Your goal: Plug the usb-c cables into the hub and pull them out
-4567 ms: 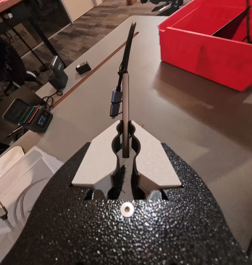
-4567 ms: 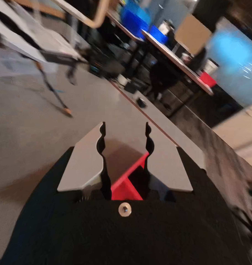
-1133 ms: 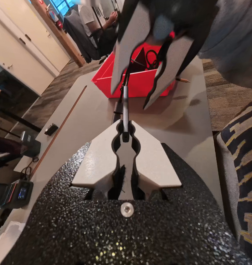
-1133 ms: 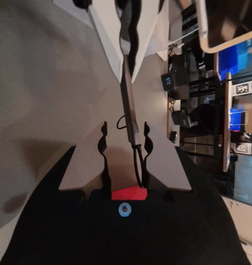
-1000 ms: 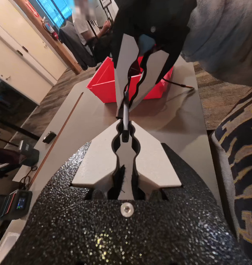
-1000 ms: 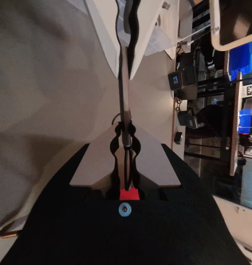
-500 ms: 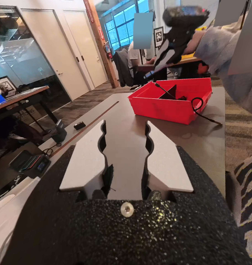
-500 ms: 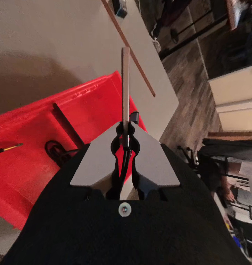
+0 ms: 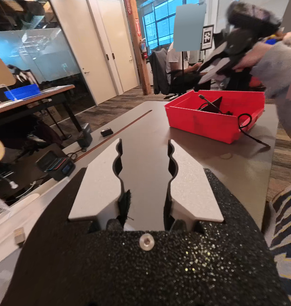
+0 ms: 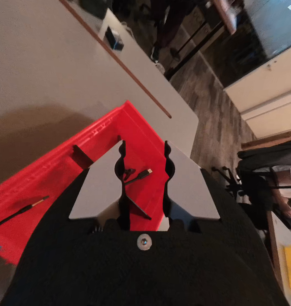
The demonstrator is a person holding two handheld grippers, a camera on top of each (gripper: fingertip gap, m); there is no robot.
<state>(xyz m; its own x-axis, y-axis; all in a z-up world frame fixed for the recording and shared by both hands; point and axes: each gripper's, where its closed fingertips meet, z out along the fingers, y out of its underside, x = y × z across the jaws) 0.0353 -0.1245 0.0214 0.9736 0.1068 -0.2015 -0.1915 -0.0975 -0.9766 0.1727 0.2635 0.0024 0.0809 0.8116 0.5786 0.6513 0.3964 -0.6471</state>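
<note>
Both grippers parted and empty above the grey table (image 9: 207,165).

Left gripper (image 9: 144,145): jaws wide, nothing between them. Right gripper (image 10: 144,144): jaws wide, held over the red bin (image 10: 42,178). A black usb-c cable (image 10: 139,176) lies inside the bin; another cable (image 9: 245,122) hangs over its rim onto the table. Hub not discernible.

Signs and labels are there — none given here.
</note>
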